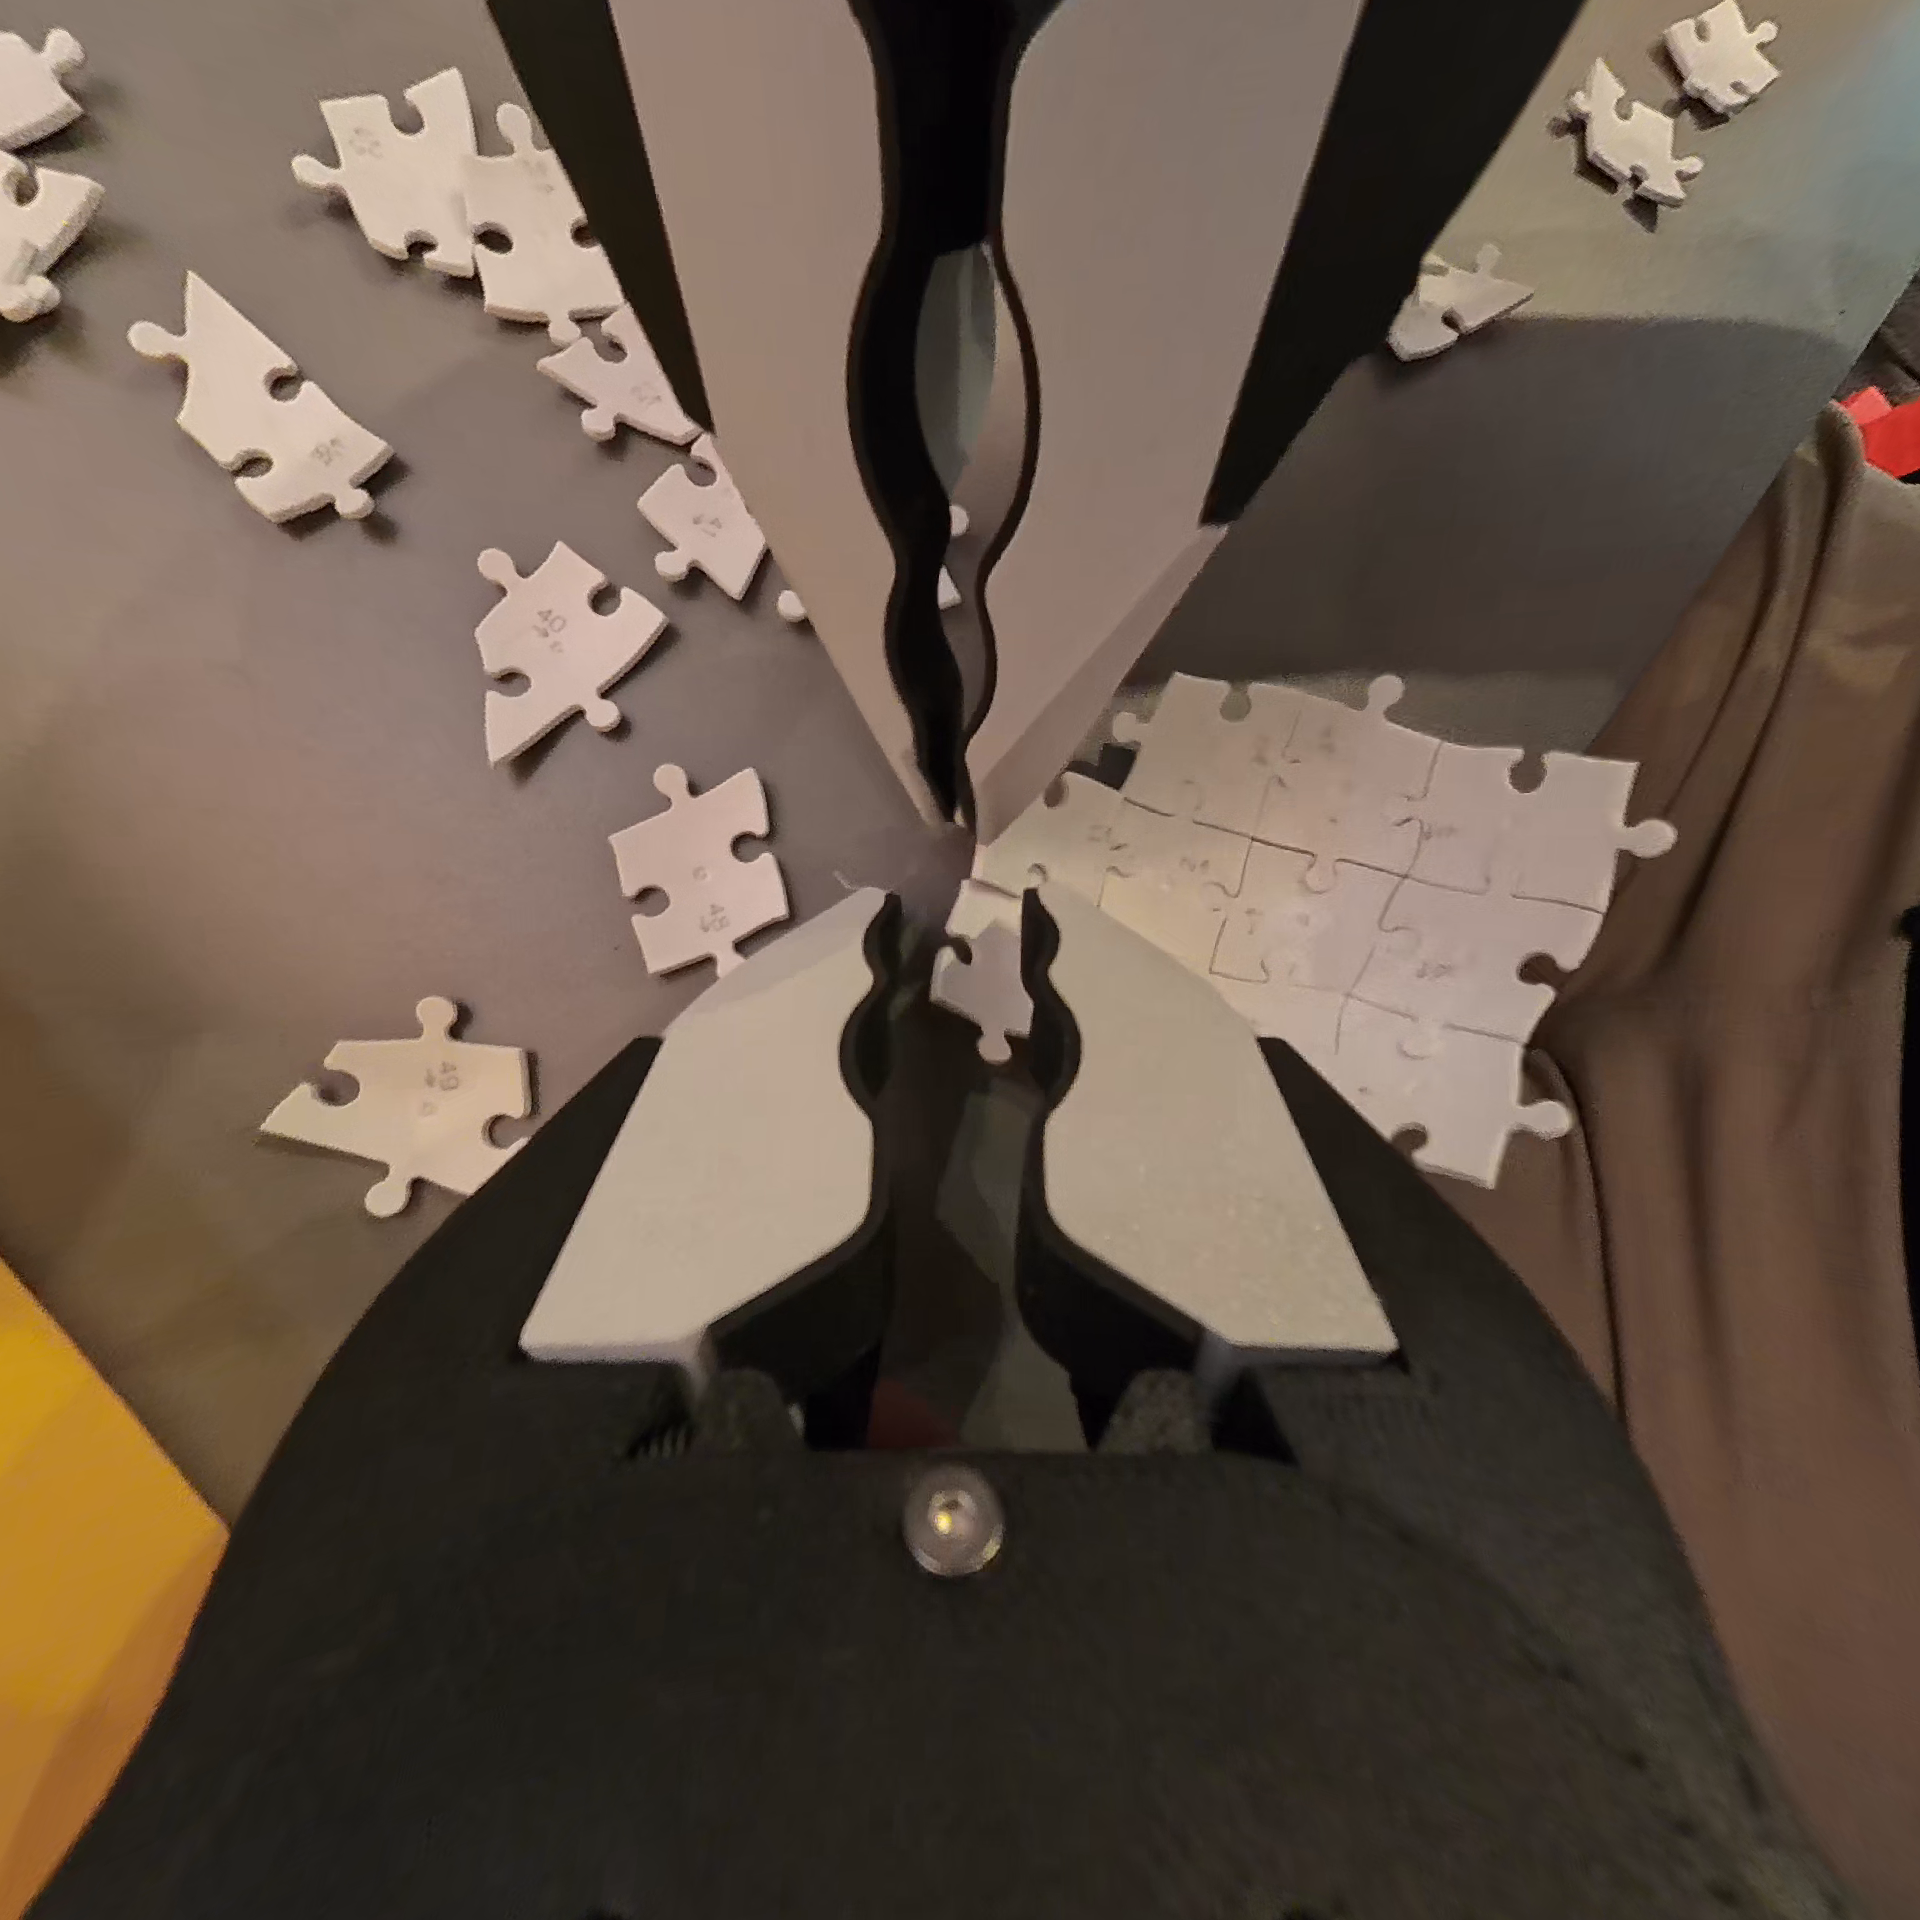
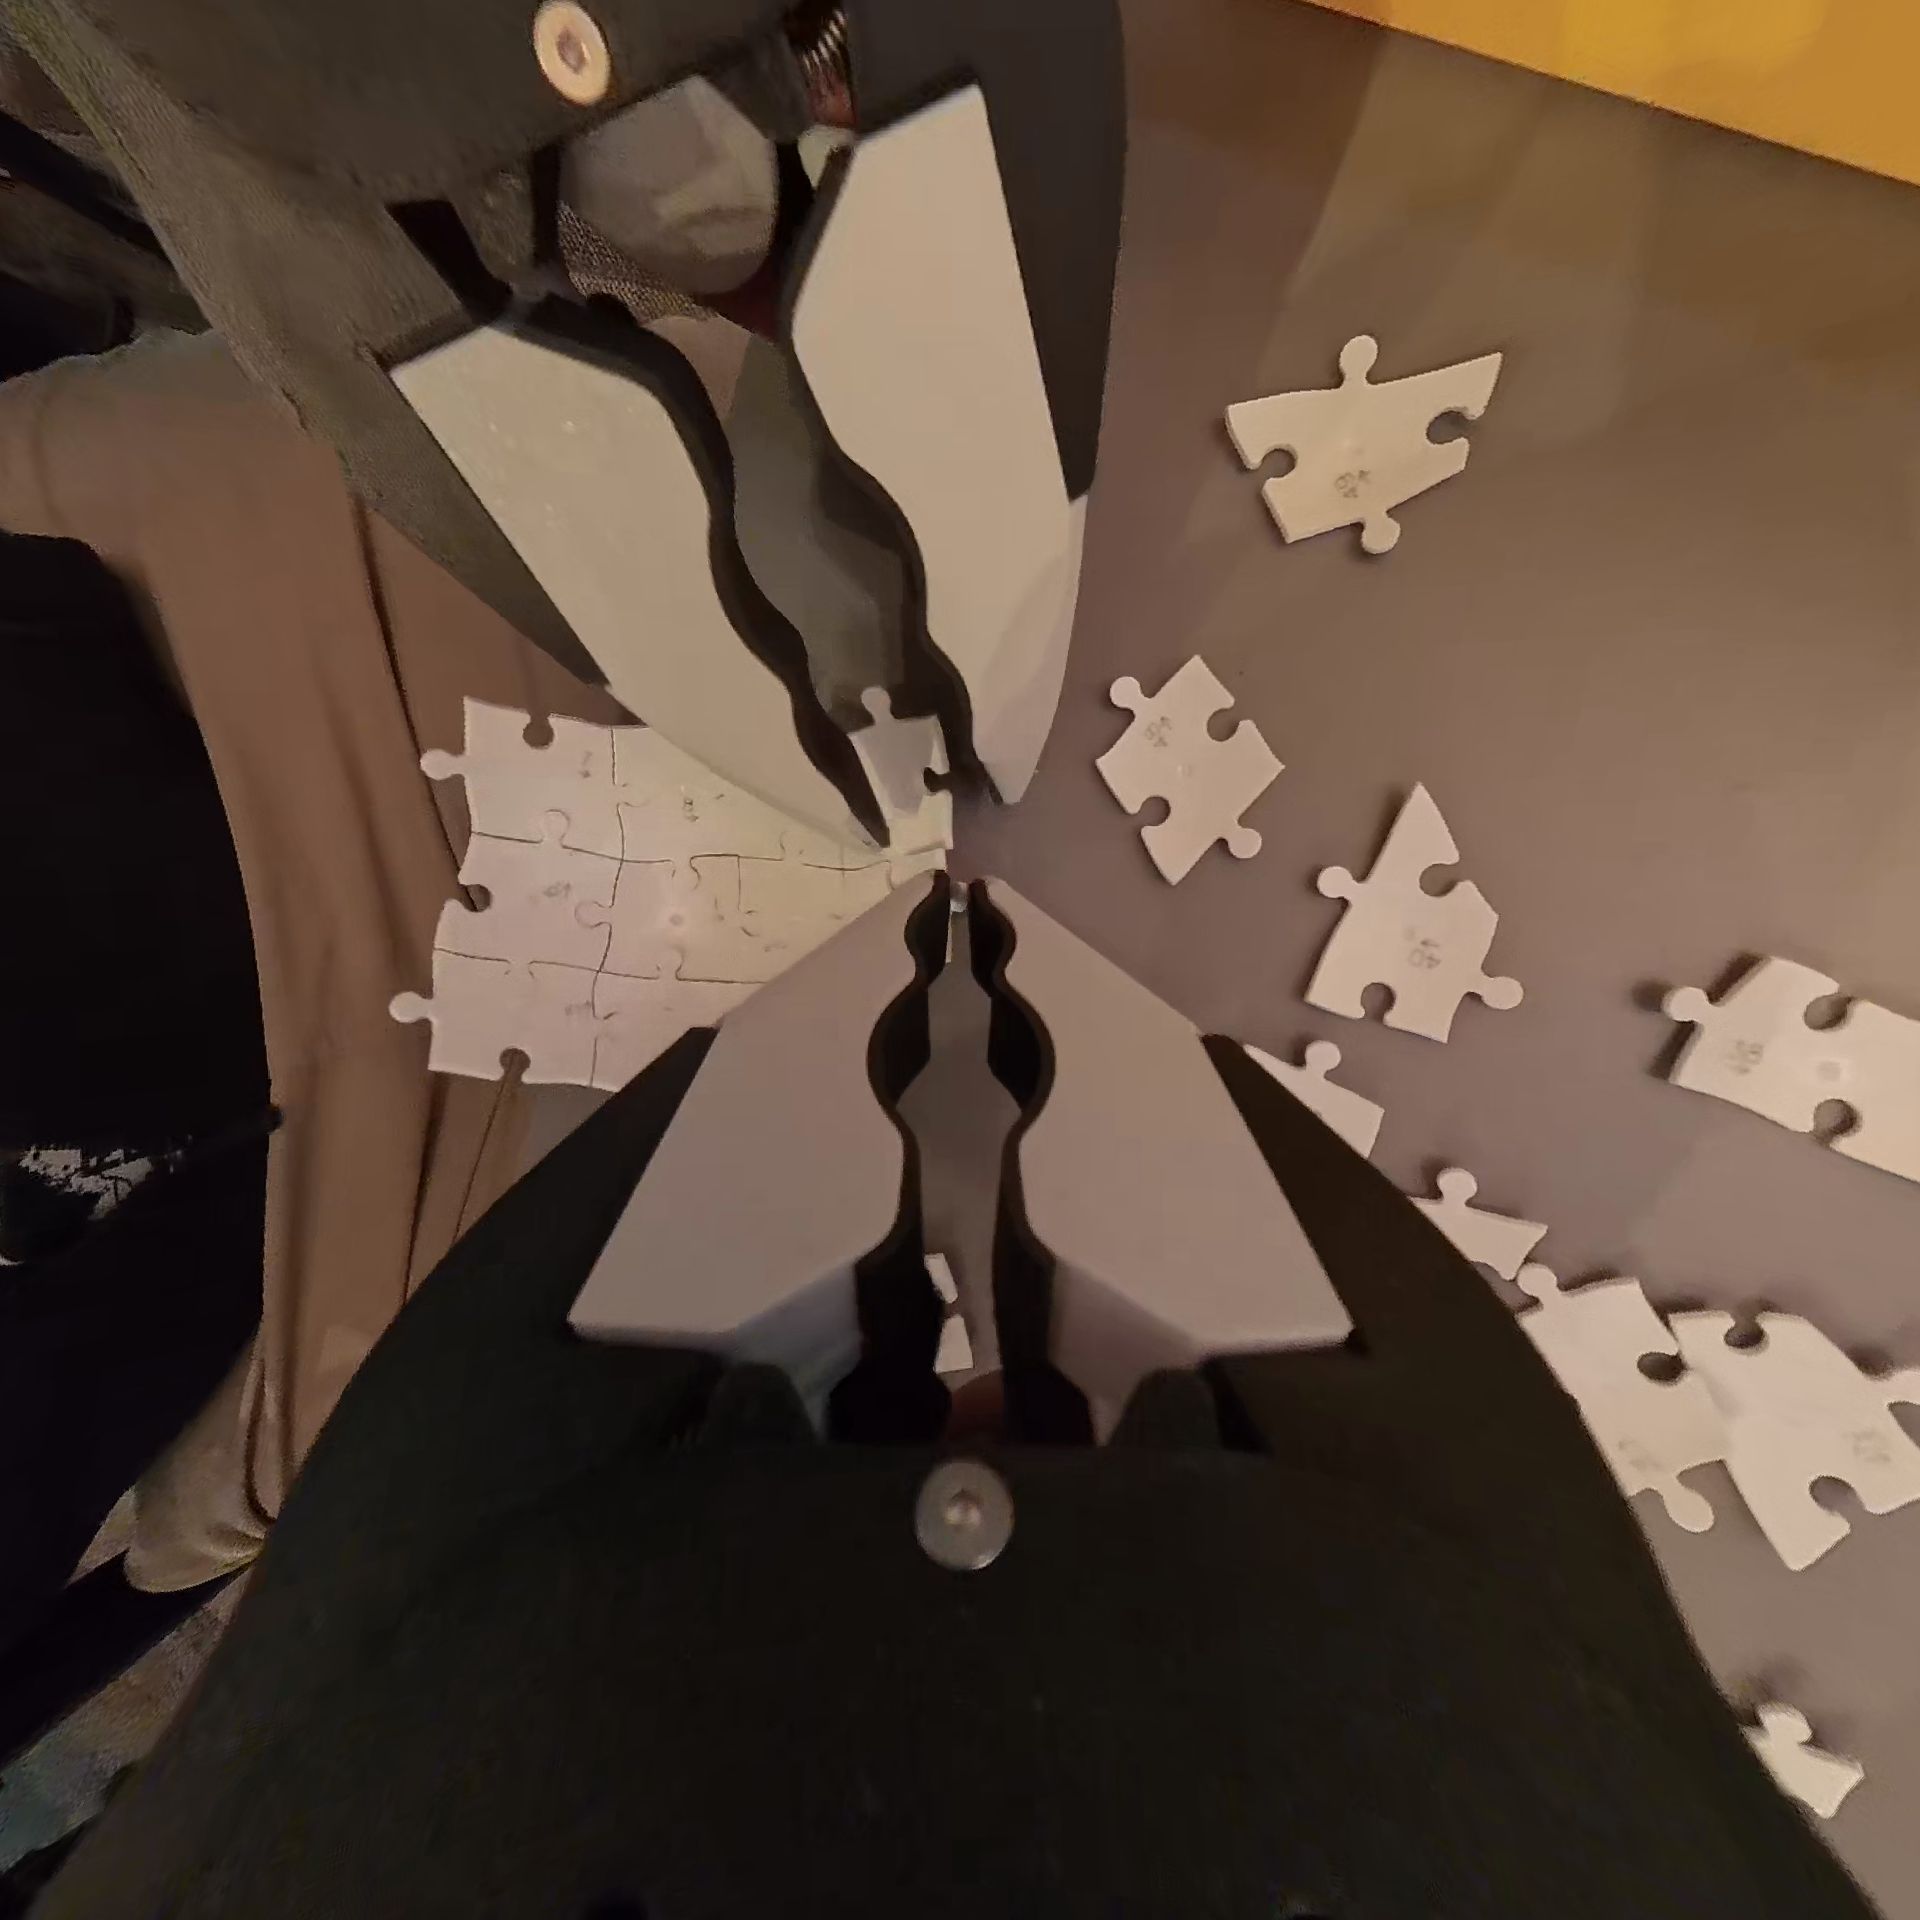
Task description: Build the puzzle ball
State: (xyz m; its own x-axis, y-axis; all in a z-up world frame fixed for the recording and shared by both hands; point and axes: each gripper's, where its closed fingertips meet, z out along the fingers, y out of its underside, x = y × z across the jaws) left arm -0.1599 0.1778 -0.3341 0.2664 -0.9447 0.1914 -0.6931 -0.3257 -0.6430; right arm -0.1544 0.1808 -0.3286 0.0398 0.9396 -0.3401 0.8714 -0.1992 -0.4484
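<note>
A joined section of white puzzle pieces (image 1: 1351, 914) is held up beside the grey table's edge; it also shows in the right wrist view (image 2: 582, 904). My right gripper (image 2: 958, 894) is shut on the thin corner of that section and reaches in from the top of the left wrist view (image 1: 951, 816). My left gripper (image 1: 958, 909) is shut on a single white puzzle piece (image 1: 982, 982) right at that same corner. In the right wrist view the left gripper (image 2: 930, 810) comes from above with the piece (image 2: 899, 758) between its tips.
Several loose white pieces lie on the grey table (image 1: 208, 779), such as those in the left wrist view (image 1: 571, 649) (image 1: 696, 873) and the right wrist view (image 2: 1190, 769) (image 2: 1408, 925). A yellow object (image 1: 62, 1507) borders the table. A person's brown clothing (image 1: 1714, 1143) is behind the joined section. Both grippers' tips are close together, under 4 cm apart.
</note>
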